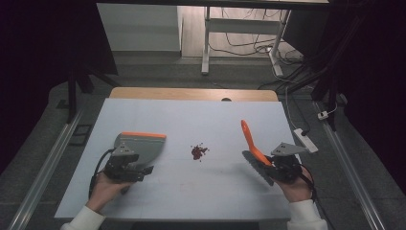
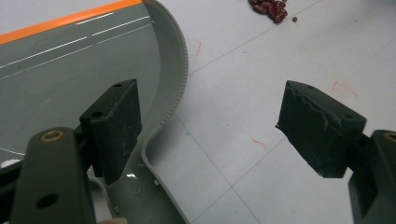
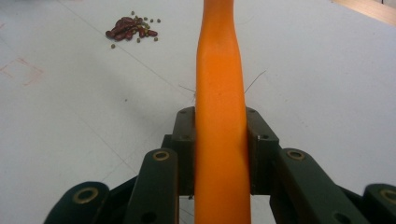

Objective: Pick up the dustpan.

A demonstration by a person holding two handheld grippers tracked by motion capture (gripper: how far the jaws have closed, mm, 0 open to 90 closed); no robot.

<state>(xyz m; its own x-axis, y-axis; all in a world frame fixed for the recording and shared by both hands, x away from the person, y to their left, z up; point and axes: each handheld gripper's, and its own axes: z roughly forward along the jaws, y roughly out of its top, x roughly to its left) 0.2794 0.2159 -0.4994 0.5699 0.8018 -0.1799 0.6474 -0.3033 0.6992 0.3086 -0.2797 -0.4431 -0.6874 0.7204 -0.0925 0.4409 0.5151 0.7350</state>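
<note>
The orange-handled brush (image 1: 252, 143) is clamped by the right gripper (image 1: 279, 167), its smooth handle angled up and away (bristles seemingly rearward). The left gripper (image 2: 210, 123) is spread, one jaw over the grey dustpan (image 1: 139, 146).

Dustpan left, beans in the middle, brush right.

The dustpan (image 1: 139, 146) lies flat on the table (image 1: 191, 115) at the left, with the left gripper (image 1: 125, 168) at its near end, one jaw over the pan. A small pile of beans (image 1: 198, 151) sits mid-table, well apart from both tools. At the right the brush (image 1: 253, 148) rises tilted from the right gripper (image 1: 282, 167), its handle between the jaws.
</note>
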